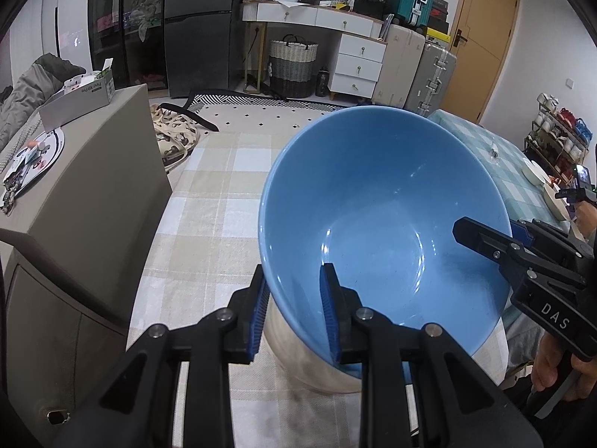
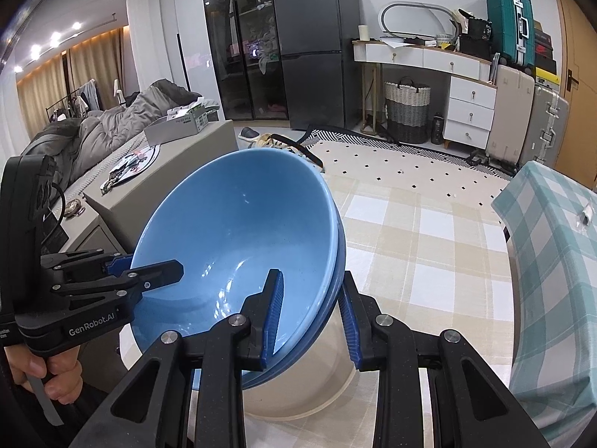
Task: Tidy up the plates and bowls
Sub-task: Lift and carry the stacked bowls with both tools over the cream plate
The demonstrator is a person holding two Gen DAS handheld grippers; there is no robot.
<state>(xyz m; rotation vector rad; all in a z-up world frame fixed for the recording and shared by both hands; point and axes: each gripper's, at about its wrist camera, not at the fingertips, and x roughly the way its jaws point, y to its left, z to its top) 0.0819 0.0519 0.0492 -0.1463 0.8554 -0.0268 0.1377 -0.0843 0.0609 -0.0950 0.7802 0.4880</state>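
A blue bowl [image 1: 377, 201] hangs tilted over the table, its inside facing both cameras. In the right wrist view a second blue rim shows under the blue bowl [image 2: 238, 231], so two seem nested. Under them is a cream bowl [image 2: 298, 392], also in the left wrist view as the cream bowl [image 1: 298, 358]. My left gripper [image 1: 294, 310] is shut on the near rim, one pad inside and one outside. My right gripper [image 2: 311, 317] clamps the opposite rim the same way. Each shows in the other's view: right gripper [image 1: 481, 239], left gripper [image 2: 164, 272].
A beige checked tablecloth [image 2: 418, 254] covers the table. A grey cabinet [image 1: 93, 201] with clutter stands close on the left. On the right is a teal checked cloth [image 2: 552, 246] with white dishes [image 1: 533, 171] on it. A person's hand [image 2: 48, 369] grips the left handle.
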